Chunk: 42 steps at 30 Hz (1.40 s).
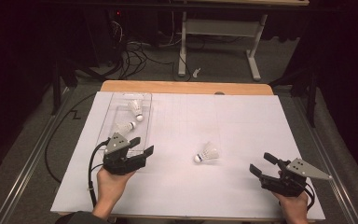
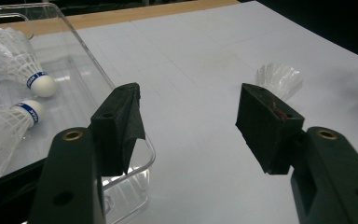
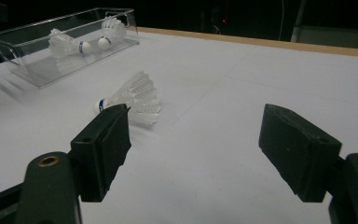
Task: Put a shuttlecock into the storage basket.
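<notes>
Feather-light and crushable, the loose shuttlecock (image 1: 207, 153) suits a gentle pinch at its cork while both tools gape empty.

Two shuttlecocks (image 1: 136, 110) (image 1: 126, 126) lie in the tray (image 1: 114, 103) at the worktop's (image 1: 242, 121) far left. A third shuttlecock (image 1: 207, 153) lies on the worktop, right of the tray and nearer the person.

The high view looks forward and down over my table (image 1: 242, 196). My left gripper's camera sits close beside the clear tray (image 2: 93, 60); my right one faces it from farther off; both share the loose shuttlecock (image 3: 133, 98).
</notes>
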Motion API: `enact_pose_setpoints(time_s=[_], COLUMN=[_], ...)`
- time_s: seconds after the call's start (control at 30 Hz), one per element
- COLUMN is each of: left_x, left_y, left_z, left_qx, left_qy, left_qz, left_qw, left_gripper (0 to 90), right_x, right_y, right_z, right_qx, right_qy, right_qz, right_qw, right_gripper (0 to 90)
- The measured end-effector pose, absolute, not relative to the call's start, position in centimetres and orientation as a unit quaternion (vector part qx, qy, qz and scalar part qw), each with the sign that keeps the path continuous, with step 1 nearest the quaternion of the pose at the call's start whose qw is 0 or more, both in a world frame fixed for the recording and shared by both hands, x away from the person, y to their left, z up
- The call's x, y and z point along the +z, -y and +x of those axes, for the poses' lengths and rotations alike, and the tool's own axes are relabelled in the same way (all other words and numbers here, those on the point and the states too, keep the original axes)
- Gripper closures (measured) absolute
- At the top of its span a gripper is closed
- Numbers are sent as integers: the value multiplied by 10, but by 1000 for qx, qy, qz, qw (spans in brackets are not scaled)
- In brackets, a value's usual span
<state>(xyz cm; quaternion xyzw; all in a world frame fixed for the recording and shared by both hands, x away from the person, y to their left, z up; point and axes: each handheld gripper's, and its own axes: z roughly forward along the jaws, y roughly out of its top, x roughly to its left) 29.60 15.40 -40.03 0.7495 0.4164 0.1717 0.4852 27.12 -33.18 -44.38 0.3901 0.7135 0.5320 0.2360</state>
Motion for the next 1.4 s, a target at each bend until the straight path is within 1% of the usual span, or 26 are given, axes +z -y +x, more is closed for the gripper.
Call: enact_pose_setpoints(time_s=[0.47, 1.4], left_x=[-397, -395], left_y=[-138, -116], left_z=[305, 317], left_qx=[164, 148], left_qy=[-399, -385], left_qz=[763, 774], left_qw=[481, 481], left_gripper=[401, 398], right_x=[-445, -446], right_y=[331, 331], right_z=[273, 274], right_qx=[527, 522], right_qy=[-718, -722], right_qz=[391, 392], right_qw=[233, 229], right_gripper=[252, 252])
